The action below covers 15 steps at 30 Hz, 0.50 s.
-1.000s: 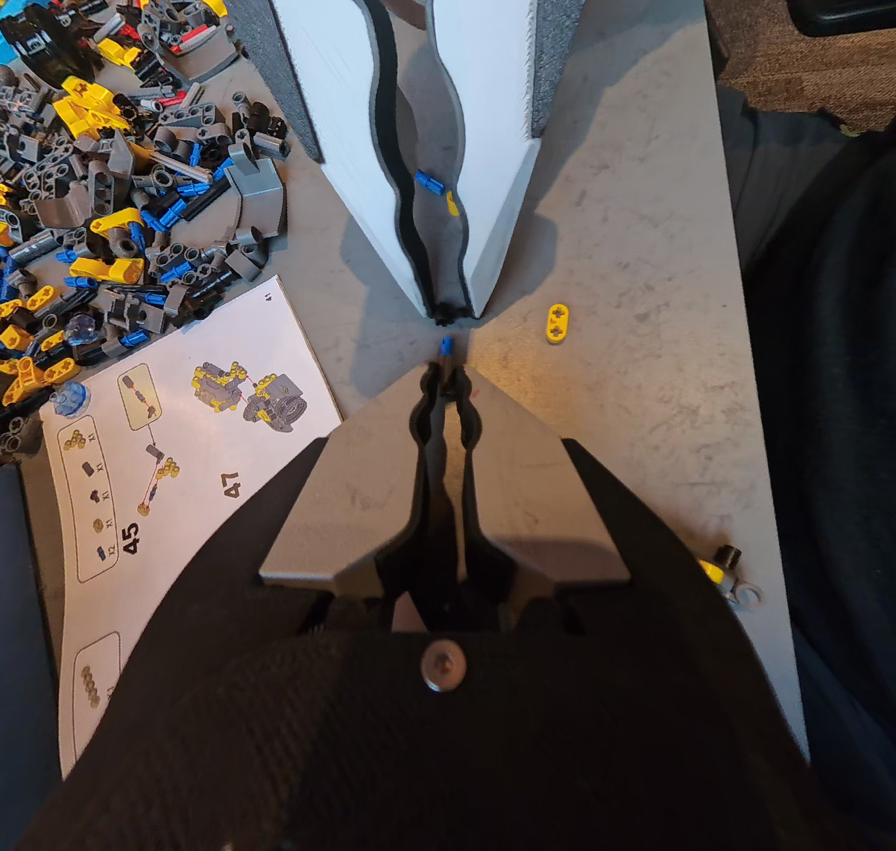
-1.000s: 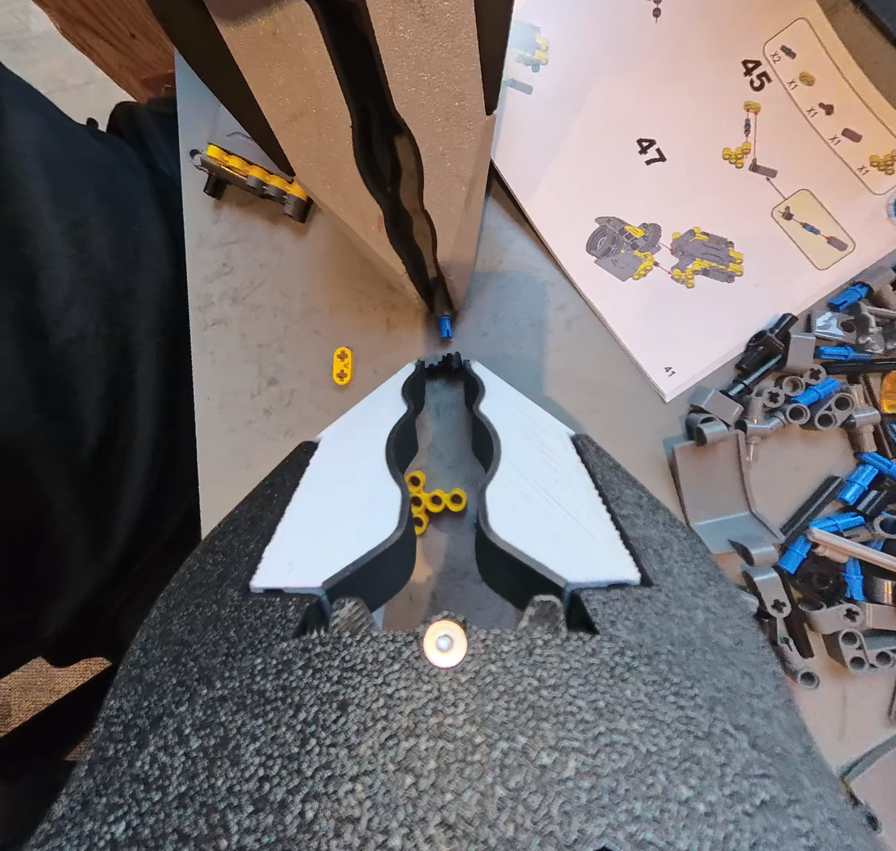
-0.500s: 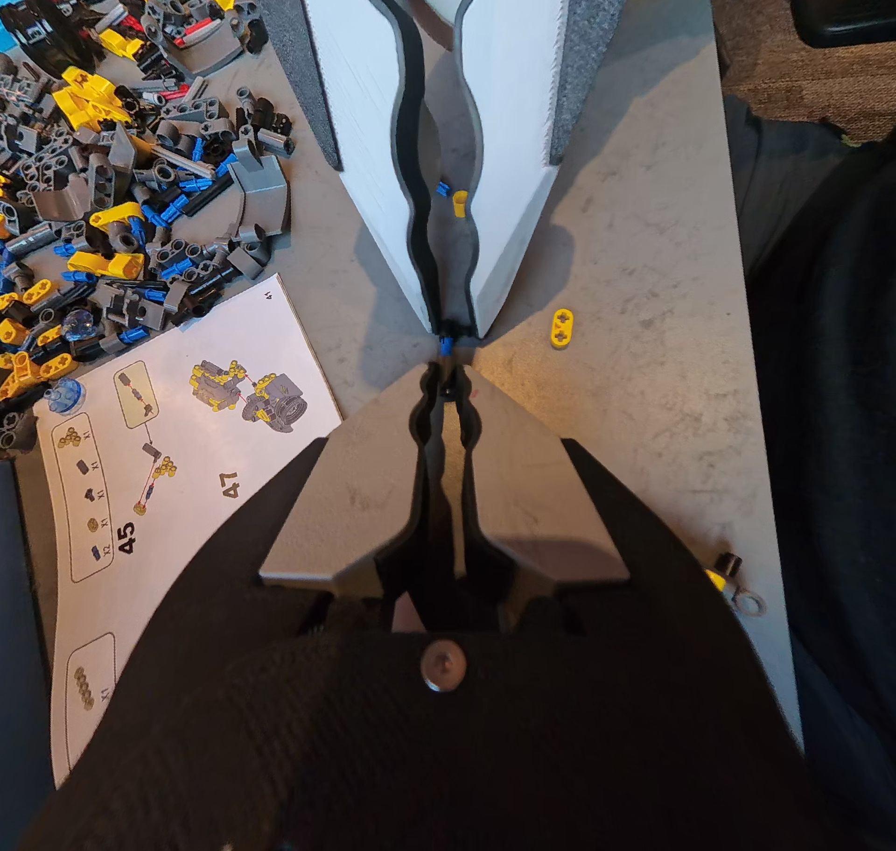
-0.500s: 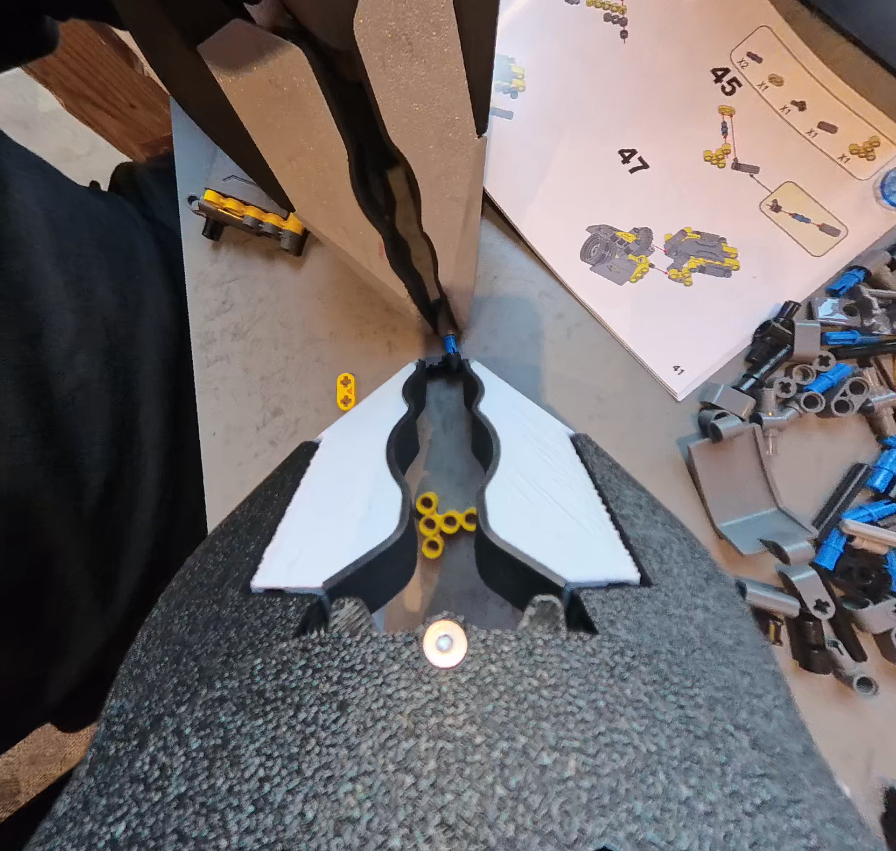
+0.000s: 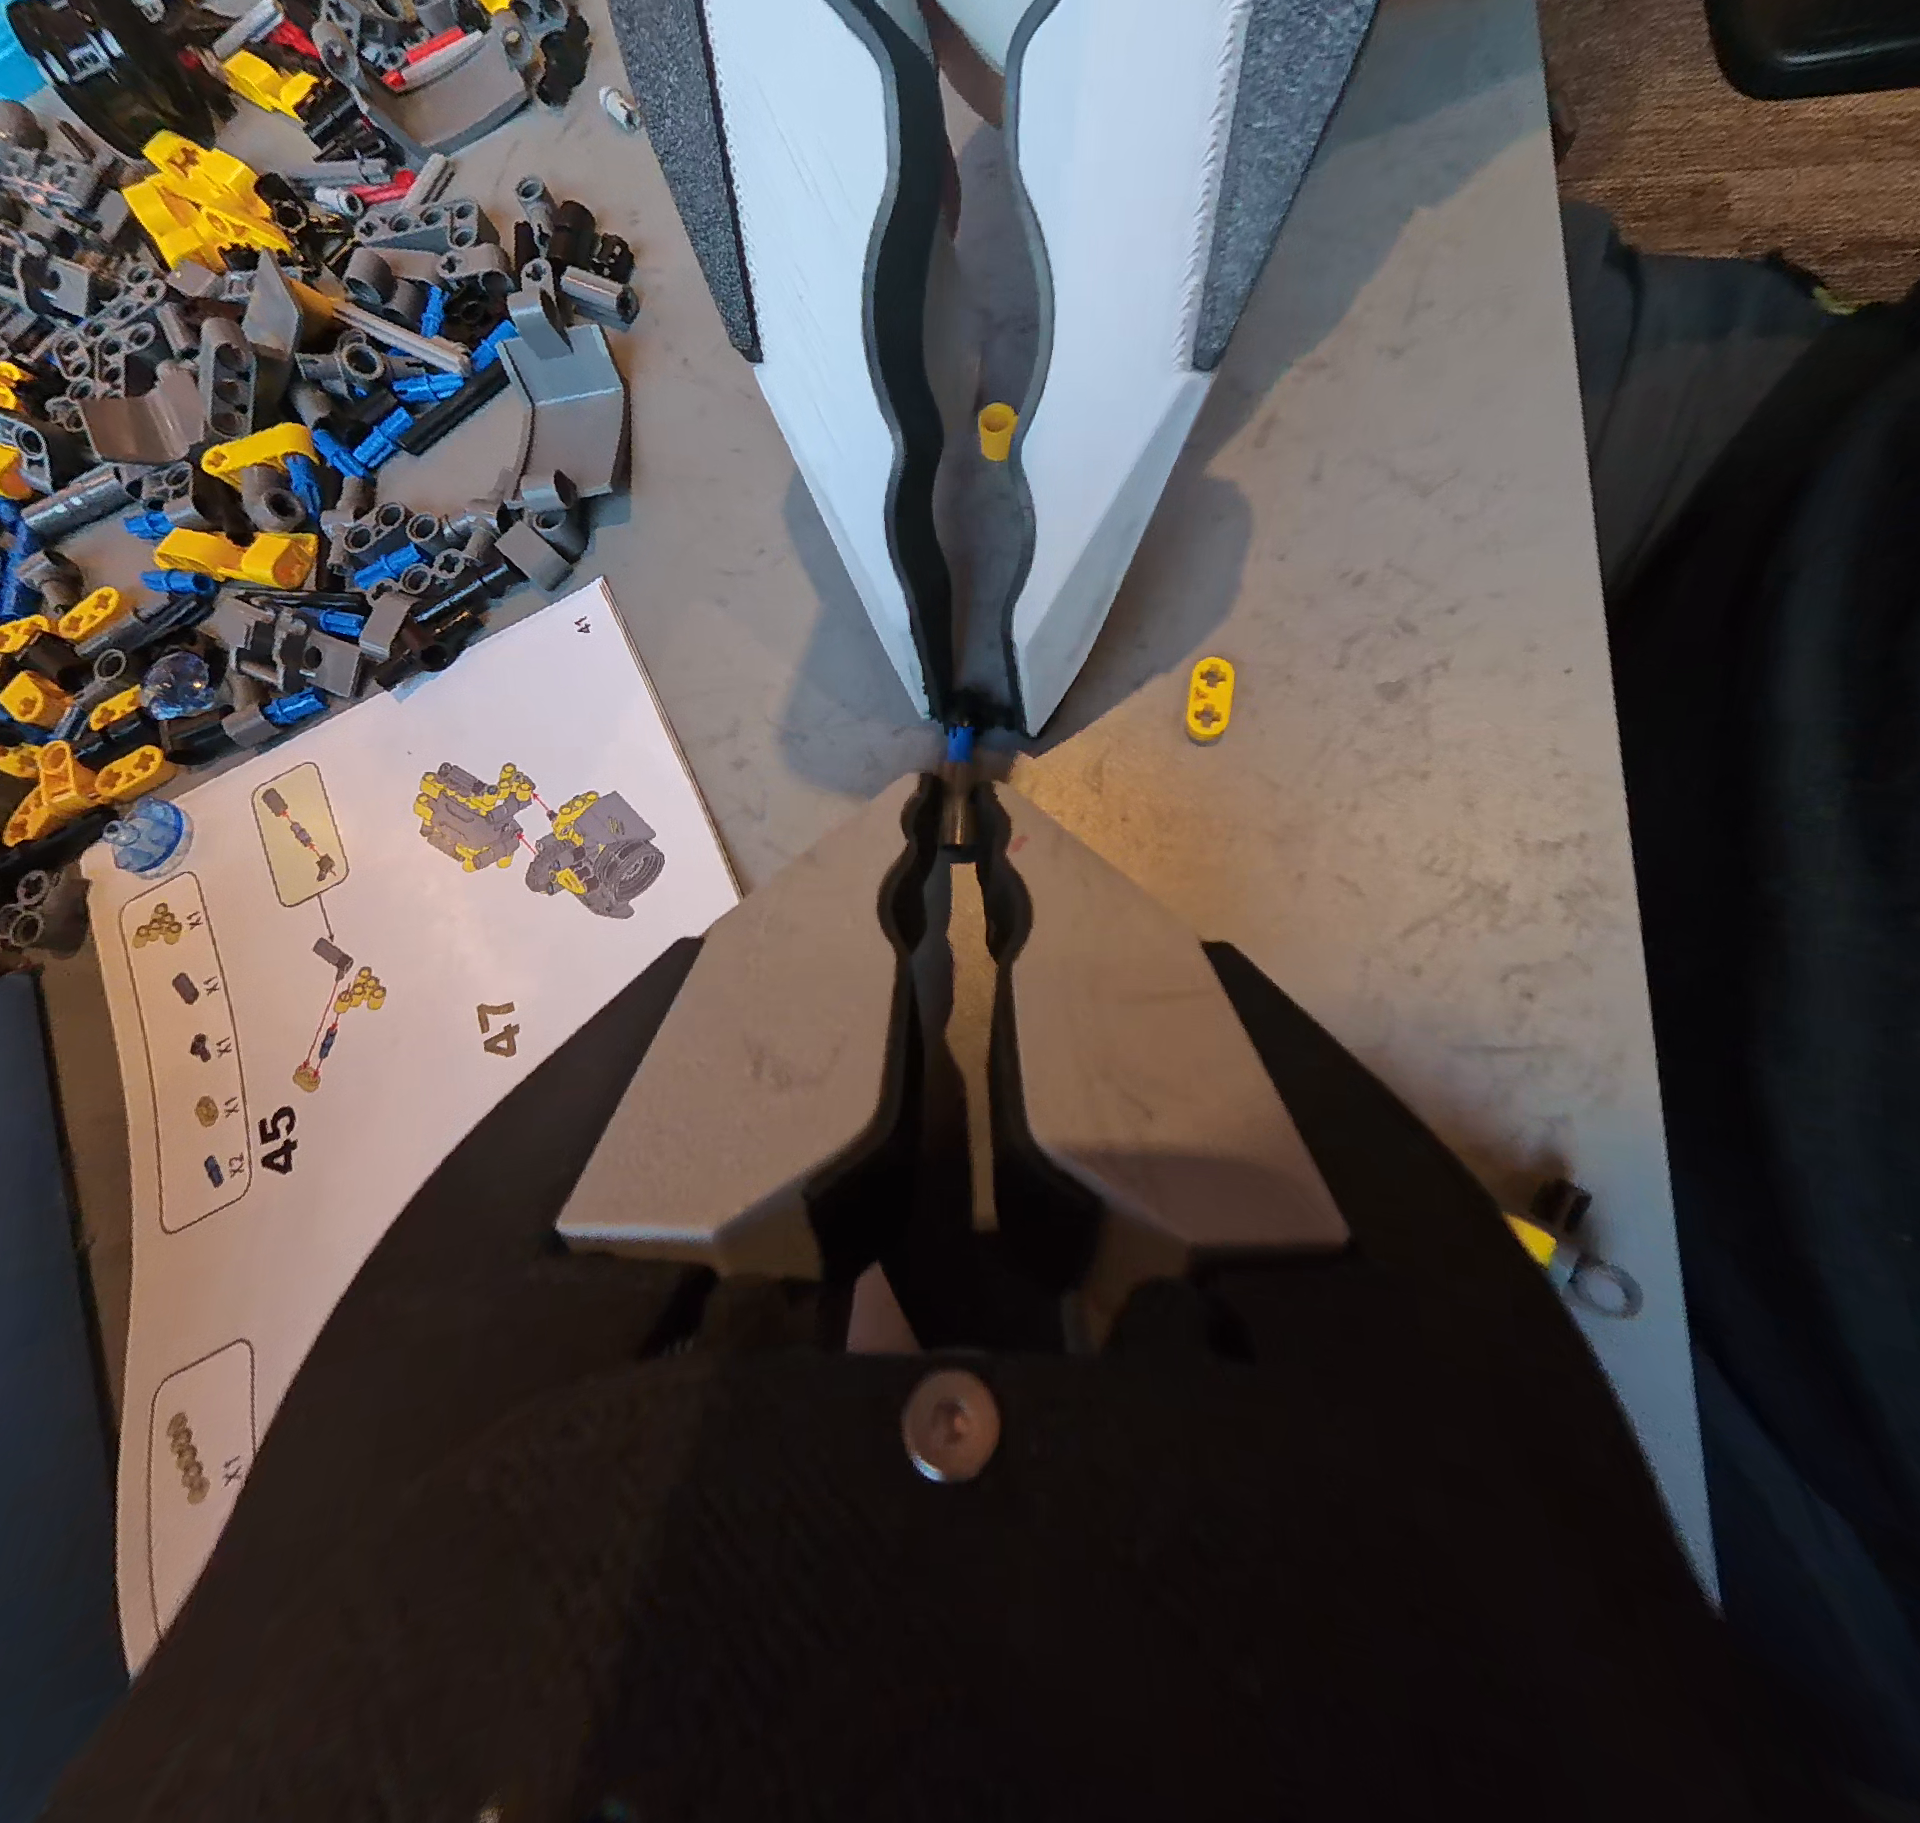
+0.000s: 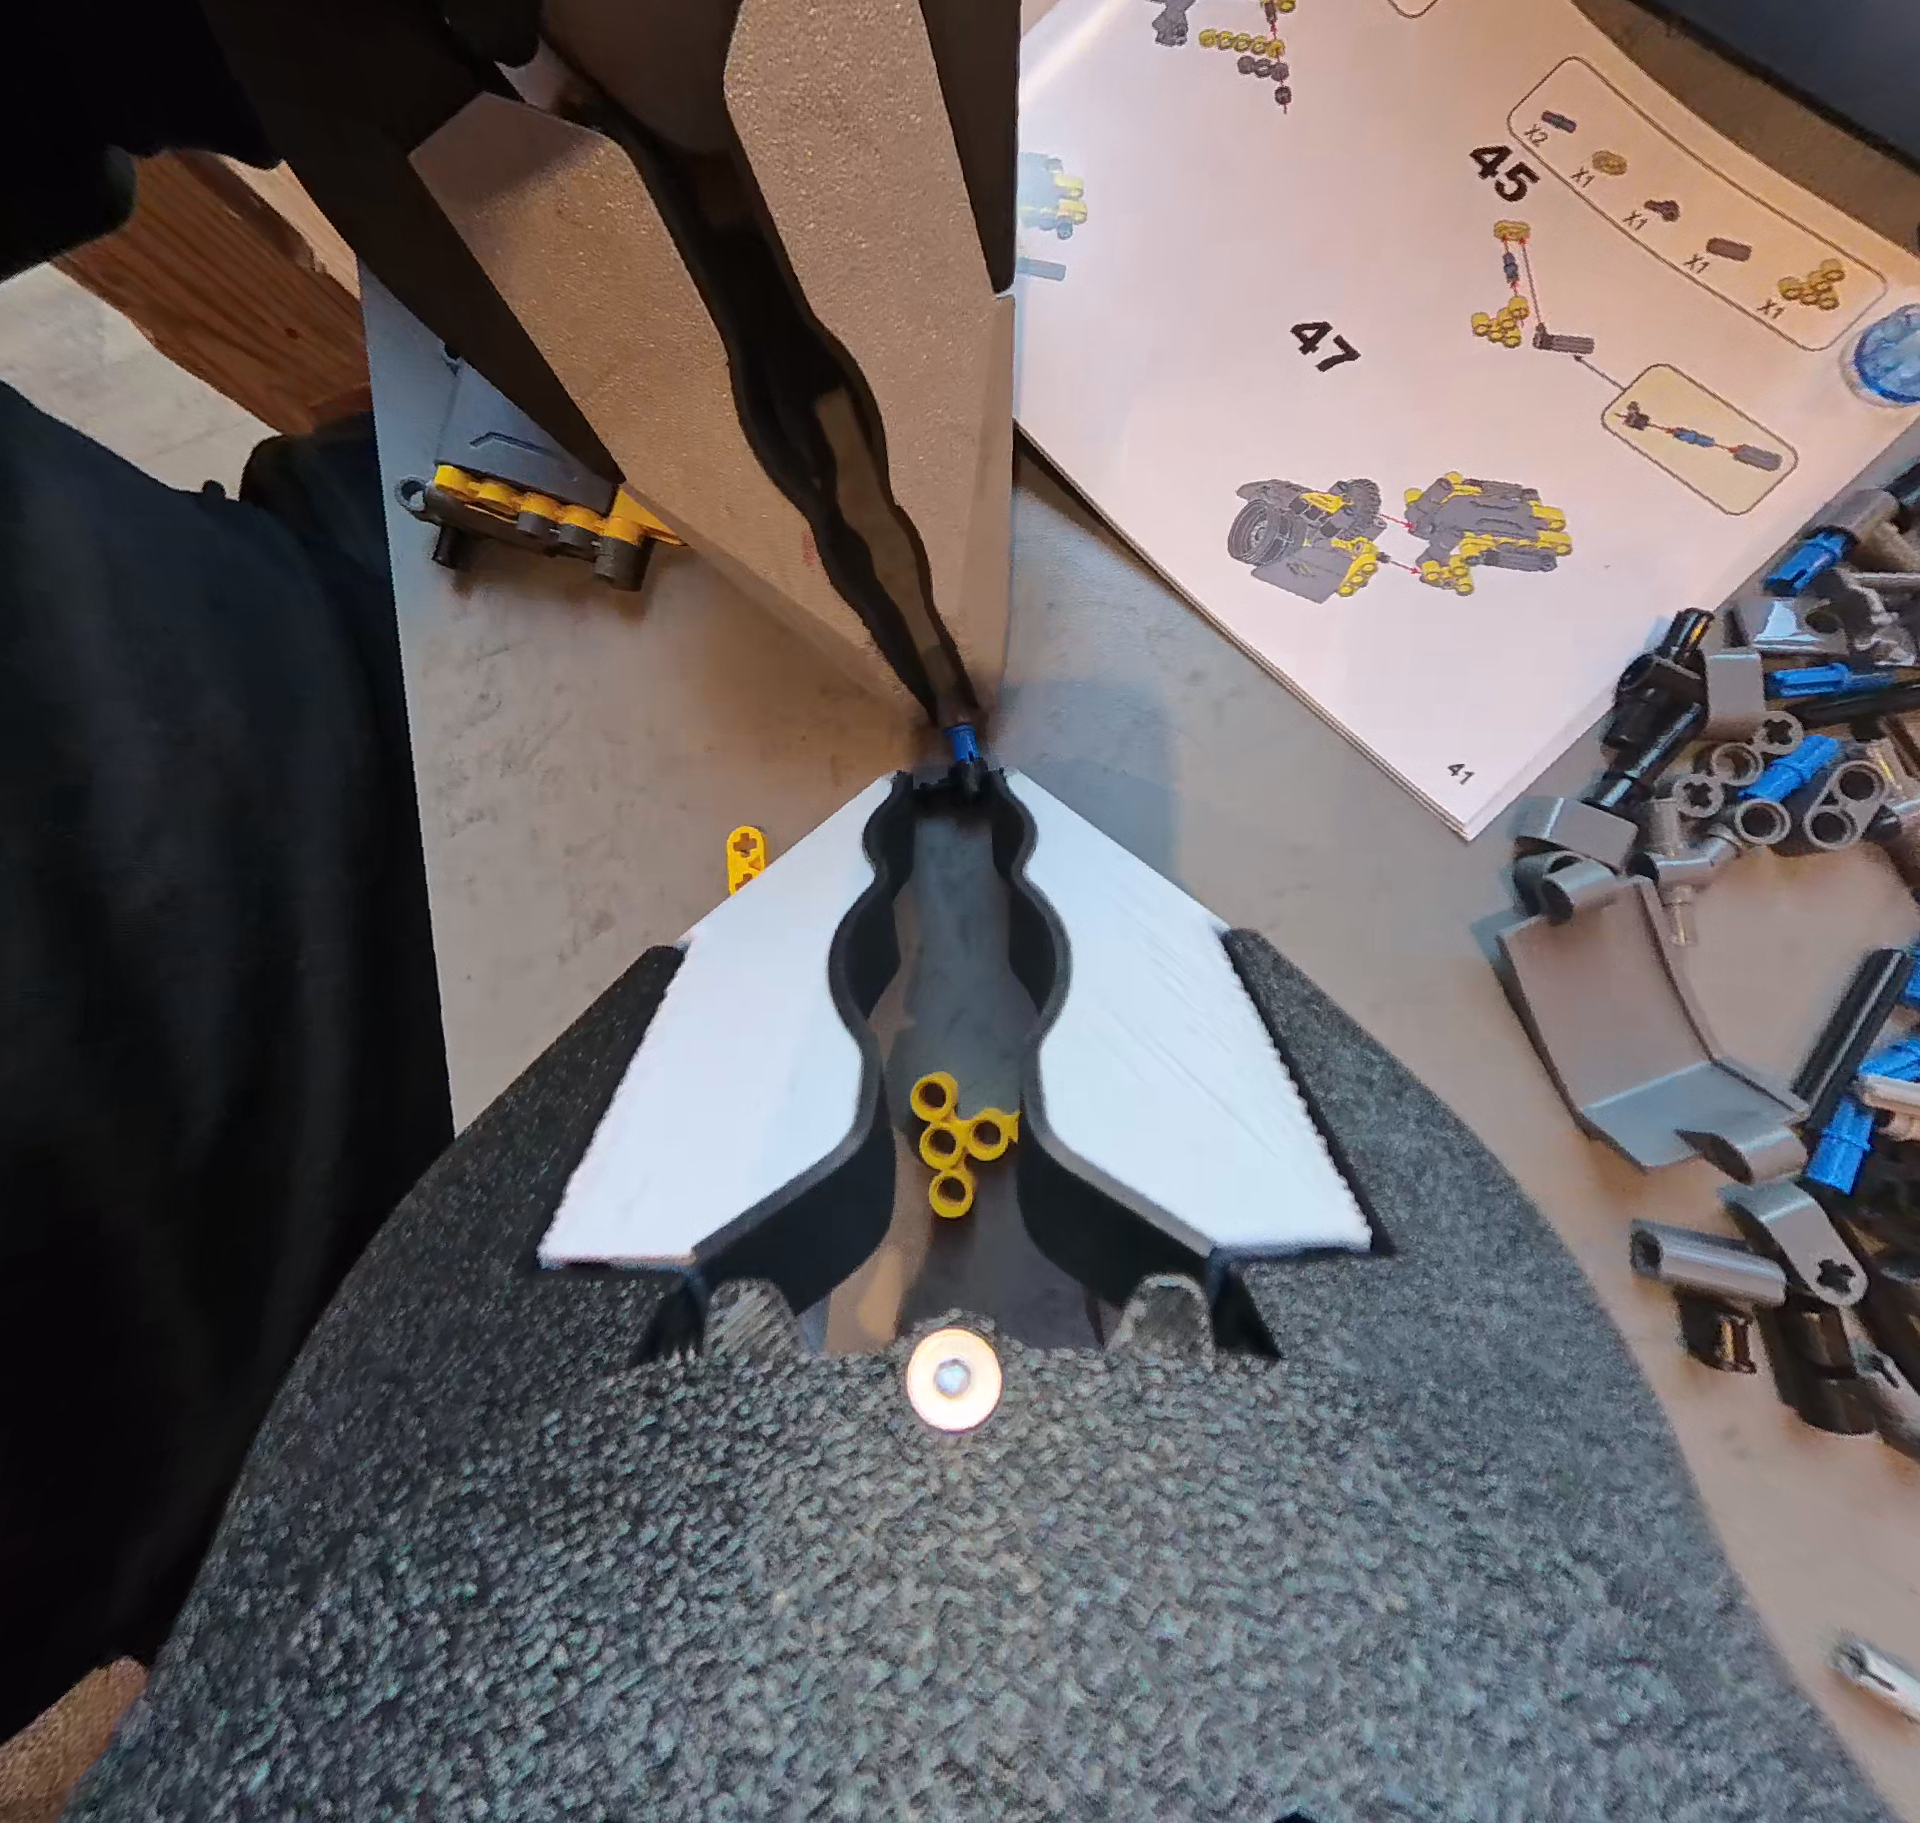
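Note:
My left gripper, with grey fingers, is shut on a small dark sleeve that has a blue pin sticking out of its front. My right gripper, with white fingers, is shut on a small black piece. The two grippers meet tip to tip just above the grey table. The blue pin bridges the gap and touches the black piece. In the left wrist view the right gripper comes in from the top. In the right wrist view the left gripper comes in from the top.
A yellow multi-hole connector lies on the table under my right fingers. A yellow two-hole beam lies beside the tips. An open instruction booklet and a pile of loose parts are nearby. A yellow-and-grey subassembly sits near the table edge. Both grippers' tips are close together, under 4 cm apart.
The two grippers have closed the gap between their tips. The blue pin, which stood apart from the right gripper's black piece, now touches it.

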### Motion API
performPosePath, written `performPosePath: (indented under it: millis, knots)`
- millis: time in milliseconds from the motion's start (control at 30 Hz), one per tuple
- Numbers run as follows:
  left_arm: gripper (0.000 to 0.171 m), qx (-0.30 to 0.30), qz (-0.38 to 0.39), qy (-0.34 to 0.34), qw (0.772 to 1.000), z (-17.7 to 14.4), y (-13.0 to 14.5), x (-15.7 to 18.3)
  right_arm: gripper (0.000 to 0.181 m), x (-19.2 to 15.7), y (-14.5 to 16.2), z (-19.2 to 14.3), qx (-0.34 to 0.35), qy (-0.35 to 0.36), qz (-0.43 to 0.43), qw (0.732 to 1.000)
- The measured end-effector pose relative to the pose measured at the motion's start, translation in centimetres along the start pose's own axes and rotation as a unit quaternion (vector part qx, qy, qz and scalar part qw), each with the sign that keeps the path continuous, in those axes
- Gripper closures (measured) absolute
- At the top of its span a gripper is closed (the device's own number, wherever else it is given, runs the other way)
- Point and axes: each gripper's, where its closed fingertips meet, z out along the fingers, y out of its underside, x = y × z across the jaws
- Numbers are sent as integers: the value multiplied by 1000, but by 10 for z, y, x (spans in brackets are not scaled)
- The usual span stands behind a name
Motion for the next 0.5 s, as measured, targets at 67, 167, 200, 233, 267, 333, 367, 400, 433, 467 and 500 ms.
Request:
performPosePath:
  millis: [67,167,200,233,267,333,367,400,433,467,500]
  knots:
    - [168,0,-3,1,1000,0,0,0,169,0,0,0,4,3,2,1000]
    - [169,0,-13,7,1000,1,0,0,169,0,-2,2,11,16,-8,1000]
    - [169,-1,-16,8,1000,1,-1,-1,168,0,-2,2,8,25,-14,1000]
    - [169,-1,-19,9,1000,1,-1,-1,168,0,-2,2,5,32,-18,999]
    - [169,-1,-21,10,1000,1,-1,-1,168,0,-2,2,5,37,-19,999]
    - [169,0,-19,9,1000,1,-1,-1,168,0,-2,2,11,37,-14,999]
    - [169,0,-17,7,1000,2,-1,-1,169,0,-2,2,11,36,-15,999]
    - [169,1,-17,7,1000,2,-1,-1,168,0,-2,2,9,36,-20,999]
    - [169,1,-18,9,1000,1,-1,-1,168,0,-2,2,7,35,-24,999]
    - [169,2,-21,12,1000,2,-1,-1,168,0,-2,2,5,33,-25,999]
    - [169,2,-22,13,1000,2,-1,-1,168,1,-3,2,4,30,-21,999]
